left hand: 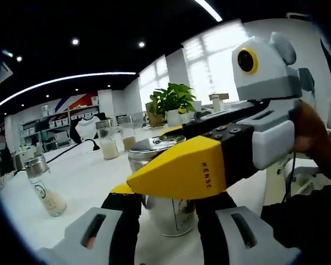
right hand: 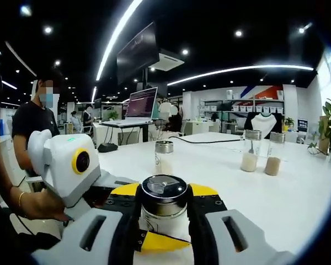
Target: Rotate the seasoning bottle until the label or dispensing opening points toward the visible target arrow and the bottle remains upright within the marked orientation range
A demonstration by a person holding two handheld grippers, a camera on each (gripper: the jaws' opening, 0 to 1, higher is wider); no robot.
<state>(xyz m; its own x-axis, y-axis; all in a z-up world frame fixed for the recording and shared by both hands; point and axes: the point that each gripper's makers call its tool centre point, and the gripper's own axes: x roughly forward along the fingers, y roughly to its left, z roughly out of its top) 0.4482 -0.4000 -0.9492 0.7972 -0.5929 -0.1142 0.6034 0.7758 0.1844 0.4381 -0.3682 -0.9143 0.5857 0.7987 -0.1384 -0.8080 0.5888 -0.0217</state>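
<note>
The table (right hand: 298,199) is a broad white top that carries everything; it spreads from 9 to 3 o'clock in the right gripper view.

The right gripper (left hand: 133,186) enters the left gripper view from 3 o'clock, its yellow jaw laid across the bottle (right hand: 164,207). In its own view the grey jaws rise at 6 o'clock on either side of the jar, pressed against its sides: clamped on it, I judge, so a wrist turn will spin the jar.

The left gripper (left hand: 164,229) has its grey jaws low at 6 o'clock, flanking the jar's base; whether they press the glass or merely stand beside it, I cannot tell. Likely it steadies the jar upright while the other turns it.

The bottle stands upright on the table between both grippers, steel lid (right hand: 164,187) up, a printed label (left hand: 183,212) facing the left camera. No target arrow is discernible.

Spare jars (right hand: 259,150) stand well apart at 2 o'clock, and another jar (right hand: 164,157) just beyond at 12. A plant (left hand: 174,99) sits far back at 12 o'clock in the left view.
</note>
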